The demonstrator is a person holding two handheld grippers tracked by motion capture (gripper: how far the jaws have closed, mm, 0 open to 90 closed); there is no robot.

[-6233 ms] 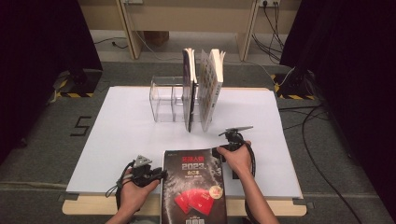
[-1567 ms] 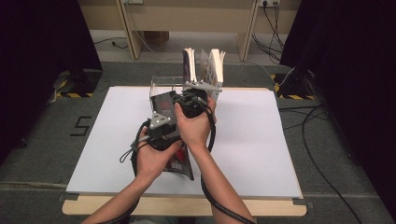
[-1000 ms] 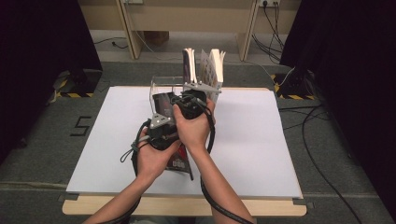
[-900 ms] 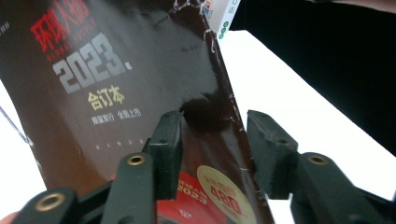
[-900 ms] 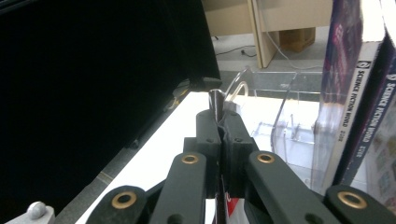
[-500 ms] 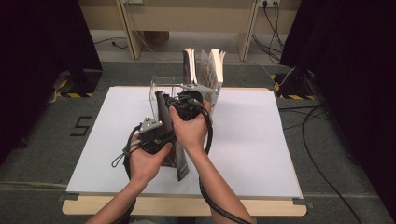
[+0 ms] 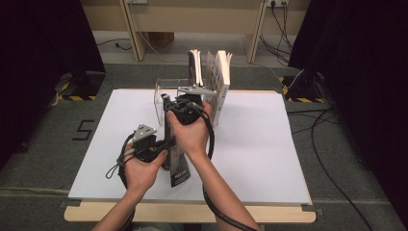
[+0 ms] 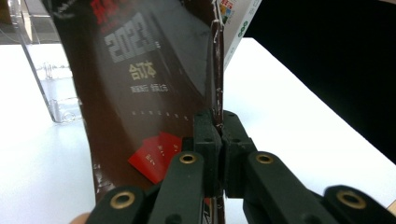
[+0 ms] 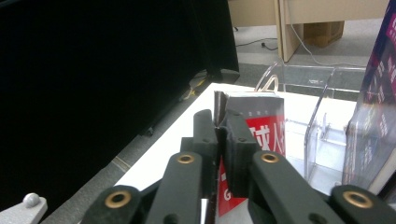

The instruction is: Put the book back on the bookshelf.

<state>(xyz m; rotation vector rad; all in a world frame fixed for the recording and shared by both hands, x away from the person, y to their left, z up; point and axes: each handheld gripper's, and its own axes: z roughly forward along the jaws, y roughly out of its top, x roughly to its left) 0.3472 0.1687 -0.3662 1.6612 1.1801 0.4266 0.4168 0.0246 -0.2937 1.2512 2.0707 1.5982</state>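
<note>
Now the left gripper (image 8: 217, 135) has just been closing, and in the left gripper view its two black jaws pinch the thin edge of the dark red book (image 8: 140, 88), whose cover with white print and a red patch slants away above them. In the high view the left gripper (image 7: 161, 147) sits low at the near end of that book (image 7: 178, 168), held by the left hand (image 7: 142, 168), with its cable looping beside the wrist.

The right gripper (image 9: 218, 128) has just been opening a little; in the right gripper view its jaws stand narrow on either side of the book's upper edge (image 9: 252, 116), and whether the pads press on it cannot be told. In the high view the right gripper (image 7: 183, 106) is at the far upper end of the book, with the right hand (image 7: 192, 132) wrapped around it and a grey three-cornered plate on top.

The book stands on edge, leaning, on the white table (image 7: 269, 154), about midway between the near and far edges and left of the middle. Its far end lies just beside the clear acrylic book stand (image 7: 161, 96), which sits at the far edge. Two more books stand upright in that stand: a dark one (image 7: 194, 65) and a light one with a patterned cover (image 7: 219, 82), fanned slightly open.
</note>
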